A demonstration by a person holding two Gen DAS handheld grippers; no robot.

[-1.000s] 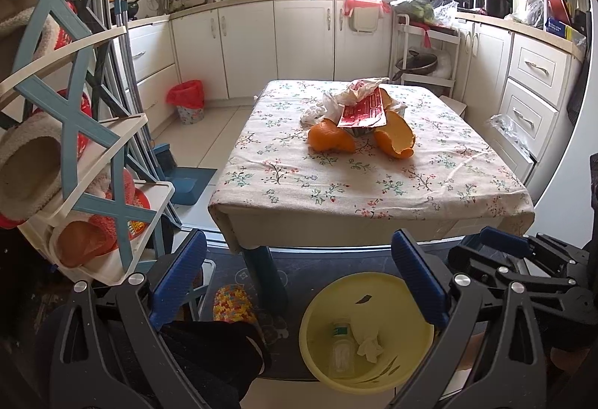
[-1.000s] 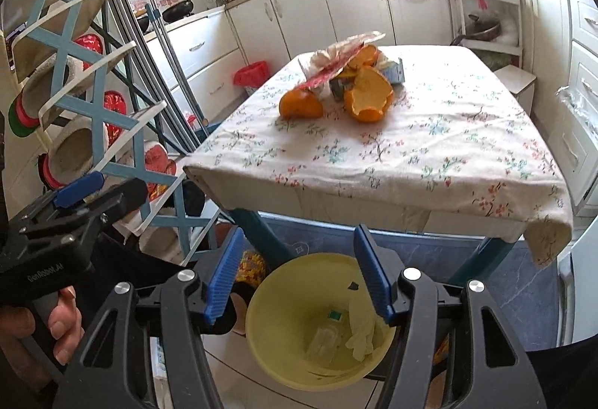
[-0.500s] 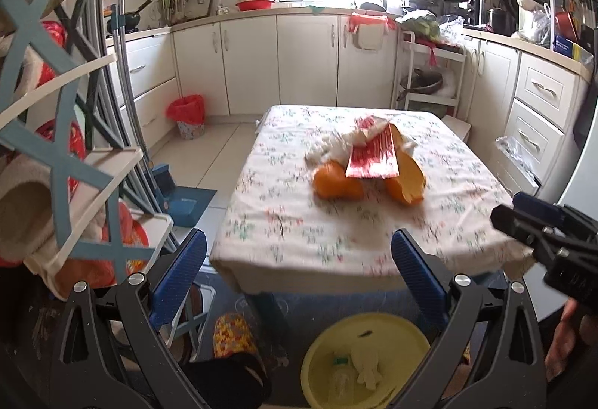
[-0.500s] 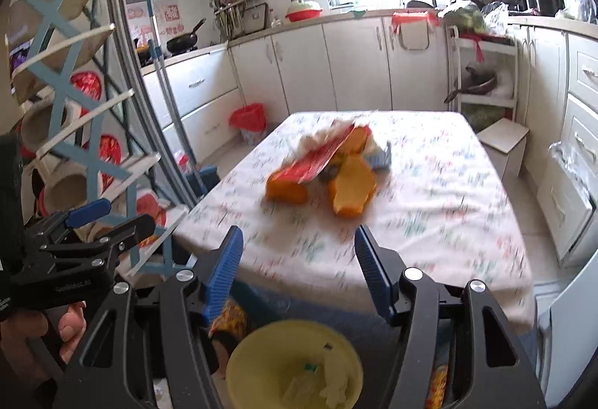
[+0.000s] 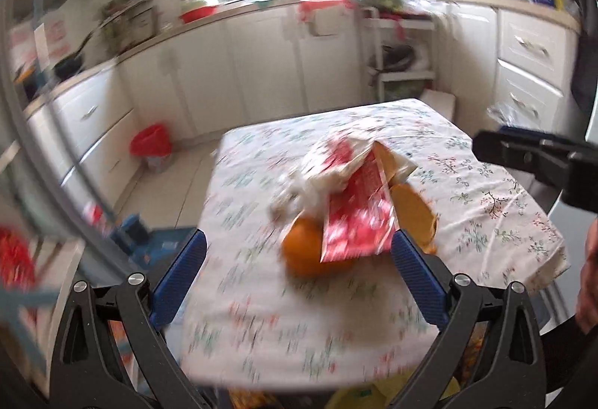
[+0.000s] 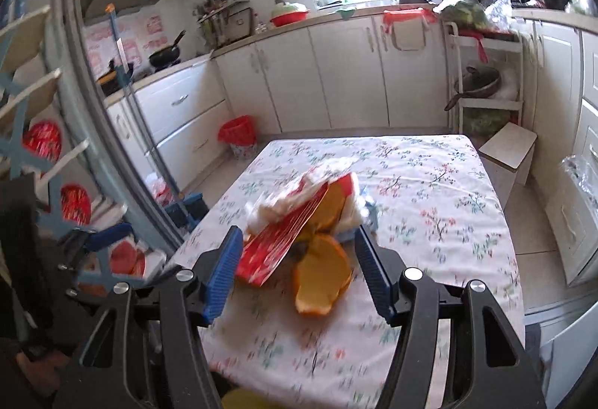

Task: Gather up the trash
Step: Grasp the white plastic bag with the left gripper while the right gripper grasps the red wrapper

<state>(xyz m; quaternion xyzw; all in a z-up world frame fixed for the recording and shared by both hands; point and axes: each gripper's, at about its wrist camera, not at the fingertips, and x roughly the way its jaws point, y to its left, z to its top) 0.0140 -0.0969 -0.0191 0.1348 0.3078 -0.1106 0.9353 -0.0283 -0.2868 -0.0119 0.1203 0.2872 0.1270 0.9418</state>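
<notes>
A trash pile lies on the floral-cloth table (image 5: 486, 207): orange peels (image 5: 314, 252), a red wrapper (image 5: 358, 218) and crumpled white paper (image 5: 317, 177). In the right wrist view the red wrapper (image 6: 287, 237) leans over the orange peels (image 6: 321, 278), with white paper (image 6: 269, 211) behind. My left gripper (image 5: 295, 274) is open and empty, just short of the pile. My right gripper (image 6: 295, 270) is open and empty, its fingers either side of the pile's near end. A sliver of the yellow bin (image 6: 243, 399) shows below the table's front edge.
A blue-and-wood shoe rack (image 6: 33, 132) stands at the left. White cabinets (image 6: 336, 73) line the back and right walls. A red-lined waste basket (image 6: 239, 136) stands on the floor by them. A small white stool (image 6: 510, 151) stands beyond the table's far right corner.
Both grippers have risen from over the yellow bin on the floor and moved forward to the trash pile on the table. The bin has dropped almost out of view. Both stay open.
</notes>
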